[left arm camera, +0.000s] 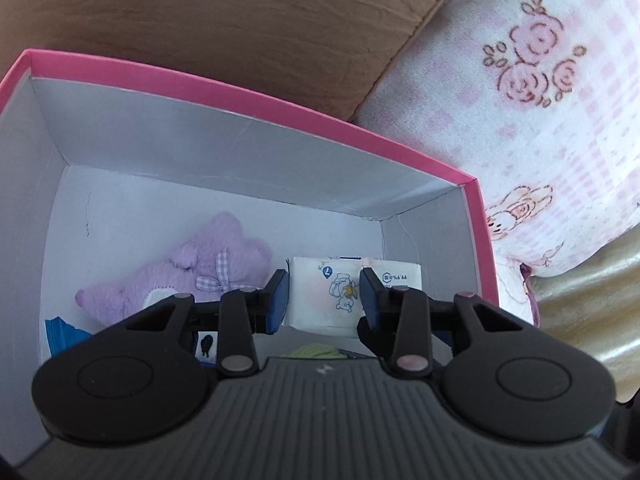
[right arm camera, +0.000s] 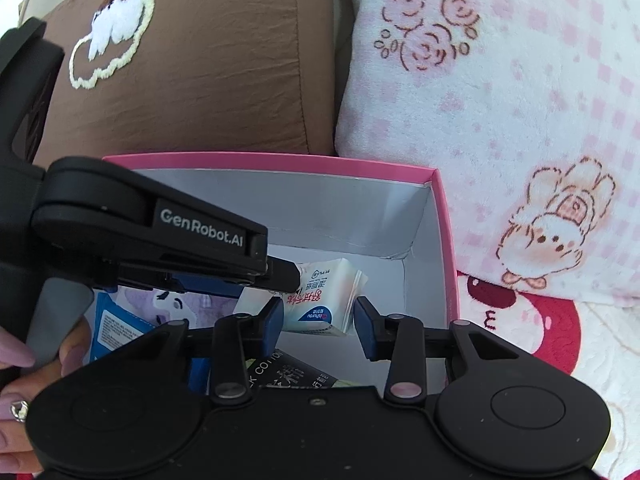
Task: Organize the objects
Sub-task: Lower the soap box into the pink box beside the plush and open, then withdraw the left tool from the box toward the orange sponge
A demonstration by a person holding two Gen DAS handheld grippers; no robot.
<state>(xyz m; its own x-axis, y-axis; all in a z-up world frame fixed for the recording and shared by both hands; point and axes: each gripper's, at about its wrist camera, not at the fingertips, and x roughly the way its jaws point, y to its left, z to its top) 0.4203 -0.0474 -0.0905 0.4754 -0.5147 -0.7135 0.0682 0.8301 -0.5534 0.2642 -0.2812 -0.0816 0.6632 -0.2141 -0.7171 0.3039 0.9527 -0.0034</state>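
Inside pink box [right arm camera: 440,240], far right corner: tissue pack [right arm camera: 320,304] between right hand-held gripper [right arm camera: 318,322] pads, narrow, contact unclear. Left hand-held gripper [left arm camera: 324,300] narrow, grip uncertain. Risk: grippers crowd, pack snags on wall.

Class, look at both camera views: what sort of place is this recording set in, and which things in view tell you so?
Most likely a home, on a bed or sofa. A brown cushion and a pink bunny-print blanket lie behind a pink box holding a purple plush toy and a tissue pack.
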